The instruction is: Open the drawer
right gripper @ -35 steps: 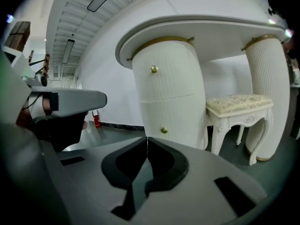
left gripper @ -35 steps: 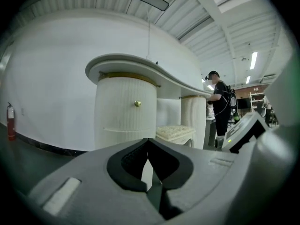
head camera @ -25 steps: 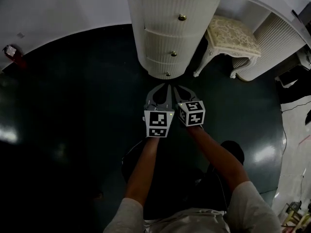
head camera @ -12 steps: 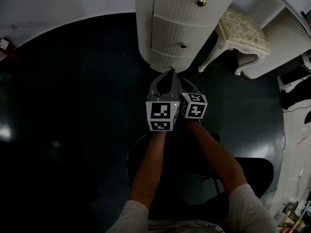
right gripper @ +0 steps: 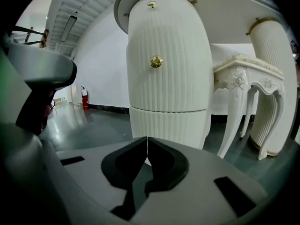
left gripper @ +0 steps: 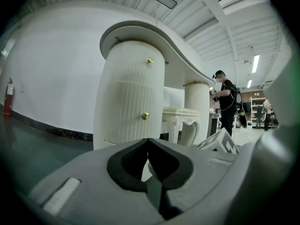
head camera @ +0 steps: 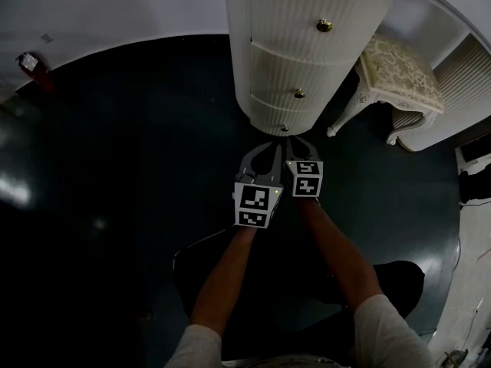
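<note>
A rounded white ribbed drawer pedestal [head camera: 295, 60] carries three drawers, each with a brass knob: top [head camera: 324, 25], middle [head camera: 299, 93], bottom [head camera: 284, 127]. My two grippers hang side by side just in front of its bottom drawer, touching nothing. The left gripper [head camera: 271, 147] is shut and empty; its own view shows the jaws [left gripper: 148, 140] meeting below the middle knob [left gripper: 145, 116]. The right gripper [head camera: 294, 142] is shut too, with nothing in it. Its tips [right gripper: 147, 139] point at the pedestal under a knob [right gripper: 156, 62].
An ornate white stool [head camera: 399, 71] stands right of the pedestal, under a curved white desk top [right gripper: 225, 13]. A second ribbed pedestal [head camera: 468, 79] is at far right. Dark glossy floor [head camera: 115, 167] lies all around. A fire extinguisher [head camera: 29, 64] stands far left. A person [left gripper: 227, 102] stands far off.
Both grippers have sunk lower in front of the pedestal, staying side by side. Their jaws stayed shut.
</note>
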{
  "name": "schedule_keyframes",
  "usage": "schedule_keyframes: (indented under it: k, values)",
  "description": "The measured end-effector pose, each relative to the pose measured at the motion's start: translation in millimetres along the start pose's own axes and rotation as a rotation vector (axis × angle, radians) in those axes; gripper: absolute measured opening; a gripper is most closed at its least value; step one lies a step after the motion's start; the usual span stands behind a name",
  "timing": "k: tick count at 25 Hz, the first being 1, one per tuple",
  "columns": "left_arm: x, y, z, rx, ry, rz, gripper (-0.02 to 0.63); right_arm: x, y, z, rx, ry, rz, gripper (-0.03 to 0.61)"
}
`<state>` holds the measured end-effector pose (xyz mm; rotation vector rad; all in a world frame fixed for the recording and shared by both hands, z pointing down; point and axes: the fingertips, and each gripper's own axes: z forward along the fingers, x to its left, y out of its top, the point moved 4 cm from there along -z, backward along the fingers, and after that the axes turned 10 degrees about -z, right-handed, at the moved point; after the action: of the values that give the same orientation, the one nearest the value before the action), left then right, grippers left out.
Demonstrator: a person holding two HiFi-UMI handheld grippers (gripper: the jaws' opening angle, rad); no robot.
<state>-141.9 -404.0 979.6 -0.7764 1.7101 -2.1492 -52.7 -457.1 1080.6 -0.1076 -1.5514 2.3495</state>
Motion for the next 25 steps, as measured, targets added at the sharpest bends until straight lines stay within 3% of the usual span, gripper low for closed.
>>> schedule_keyframes:
  k: [14,17,25]
  values:
    - [11.5,-31.2,43.1,0.046,0.079,-0.022,0.009,-21.1,-35.4,60.4,0.044,-0.015,0.091,0.022]
    - [14.1,-32.7,52.0,0.044,0.085,-0.024,0.009,-22.0,-41.8,70.2,0.064,-0.01,0.1,0.099]
    - [34.4,-36.4,49.4,0.046,0.124,-0.061,0.009,-14.1,-54.3,96.3,0.074,0.036,0.097,0.128]
